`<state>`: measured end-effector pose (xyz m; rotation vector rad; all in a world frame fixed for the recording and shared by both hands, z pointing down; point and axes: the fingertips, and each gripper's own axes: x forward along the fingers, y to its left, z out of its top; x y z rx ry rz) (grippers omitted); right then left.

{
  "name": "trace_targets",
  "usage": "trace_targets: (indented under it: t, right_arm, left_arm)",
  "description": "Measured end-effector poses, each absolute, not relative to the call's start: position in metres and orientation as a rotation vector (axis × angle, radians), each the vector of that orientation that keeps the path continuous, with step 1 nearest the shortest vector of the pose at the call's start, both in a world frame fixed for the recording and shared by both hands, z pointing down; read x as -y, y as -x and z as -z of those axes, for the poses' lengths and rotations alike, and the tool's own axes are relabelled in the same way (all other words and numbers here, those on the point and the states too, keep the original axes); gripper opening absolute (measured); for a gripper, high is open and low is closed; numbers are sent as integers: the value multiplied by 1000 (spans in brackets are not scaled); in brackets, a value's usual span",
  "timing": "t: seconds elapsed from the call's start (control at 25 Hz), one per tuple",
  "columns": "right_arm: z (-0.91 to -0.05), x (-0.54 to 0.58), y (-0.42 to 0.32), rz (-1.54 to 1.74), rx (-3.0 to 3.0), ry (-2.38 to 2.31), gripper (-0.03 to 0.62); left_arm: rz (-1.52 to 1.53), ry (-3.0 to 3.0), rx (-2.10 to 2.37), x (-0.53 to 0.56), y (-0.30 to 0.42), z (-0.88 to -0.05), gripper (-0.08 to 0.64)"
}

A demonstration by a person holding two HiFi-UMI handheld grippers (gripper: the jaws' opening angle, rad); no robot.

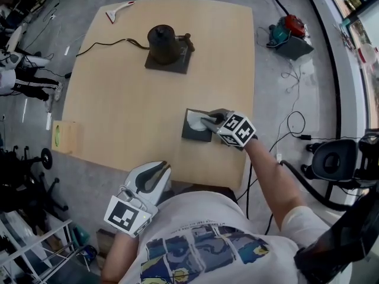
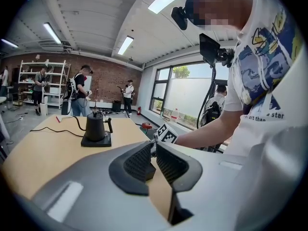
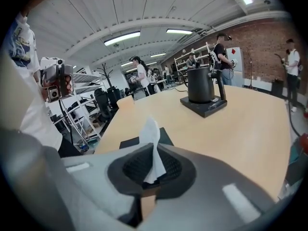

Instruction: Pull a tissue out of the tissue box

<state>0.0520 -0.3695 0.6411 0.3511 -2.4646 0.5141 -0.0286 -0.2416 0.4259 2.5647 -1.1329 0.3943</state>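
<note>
A dark flat tissue box (image 1: 195,132) lies on the wooden table (image 1: 130,111) near its right front corner. A white tissue (image 1: 193,119) stands up out of it. My right gripper (image 1: 208,122) is over the box and shut on that tissue. In the right gripper view the tissue (image 3: 151,138) rises between the pads of the right gripper (image 3: 153,153), with the tissue box (image 3: 129,142) just beyond them. My left gripper (image 1: 156,171) hangs at the table's front edge, away from the box. The left gripper (image 2: 154,143) has its tips together and holds nothing.
A black kettle (image 1: 164,43) on a dark base stands at the table's far side, its cable trailing left. A cardboard box (image 1: 64,136) sits at the left edge, a white tool (image 1: 118,9) at the far left corner. People stand in the background.
</note>
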Motion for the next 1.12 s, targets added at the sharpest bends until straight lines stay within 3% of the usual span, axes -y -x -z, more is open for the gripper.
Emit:
trace_targets:
  t: [1.12]
  right_arm:
    - [-594,357,-51,-329,2396,-572,5]
  left_arm:
    - [-325,-2661,1056,193,77,-410,28]
